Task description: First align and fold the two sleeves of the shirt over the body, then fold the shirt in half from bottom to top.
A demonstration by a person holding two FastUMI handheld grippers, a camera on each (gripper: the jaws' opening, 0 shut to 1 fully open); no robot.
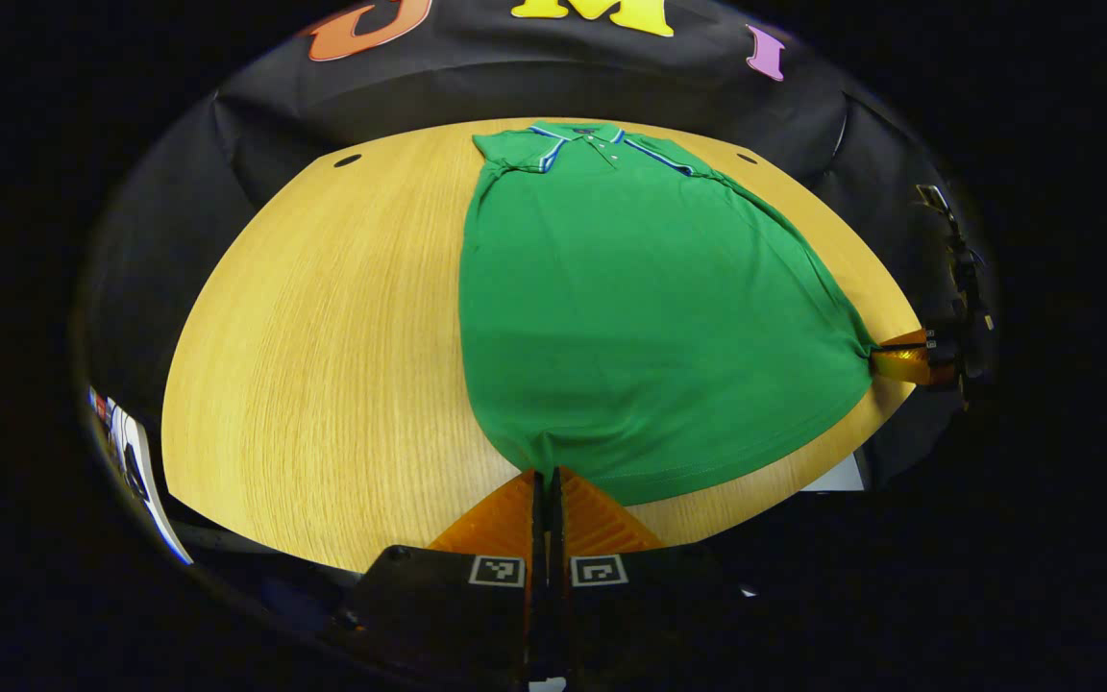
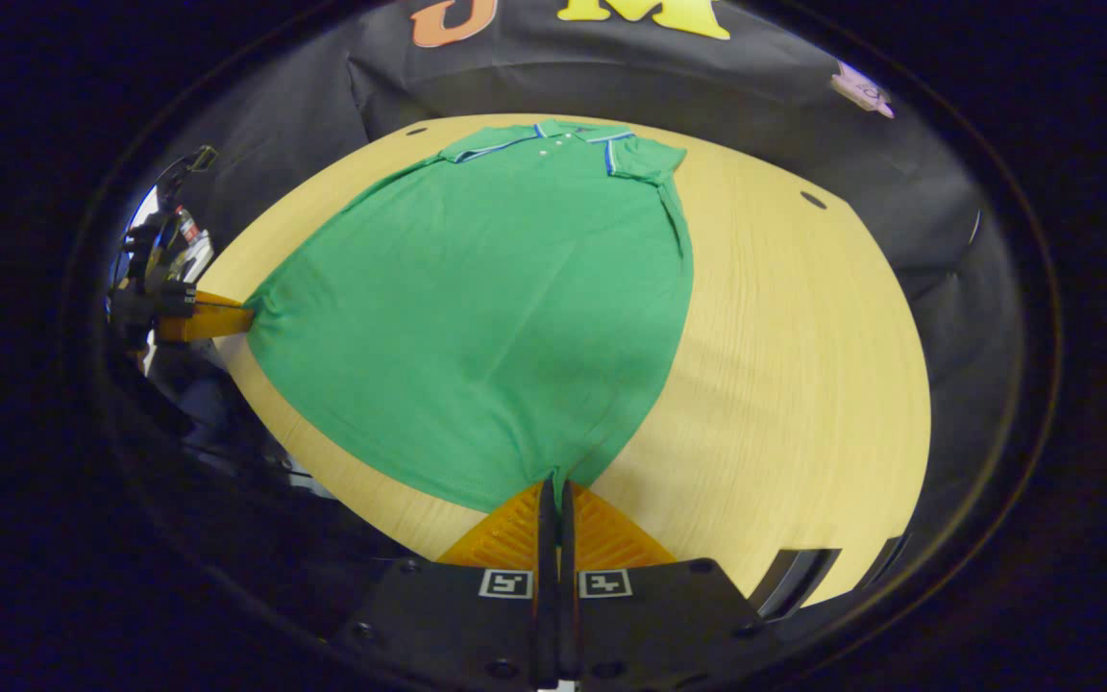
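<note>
A green polo shirt (image 1: 630, 308) lies flat on the wooden table (image 1: 323, 365), collar at the far side, both short sleeves folded in over the body. My left gripper (image 1: 546, 476) is shut on the hem's left corner, the cloth pinched between its fingers. In the right gripper view the same shirt (image 2: 486, 317) spreads out ahead, and my right gripper (image 2: 556, 481) is shut on the hem's right corner. The right gripper (image 1: 885, 358) also shows far off in the left gripper view, holding its corner. The left gripper (image 2: 236, 322) shows likewise at the left of the right gripper view.
Bare table (image 2: 803, 365) extends to the right of the shirt, and more wood lies to its left. Small dark holes (image 1: 347, 160) sit near the table's far corners. The black cloth wall (image 1: 534, 82) rises just behind the collar. The near table edge lies under both grippers.
</note>
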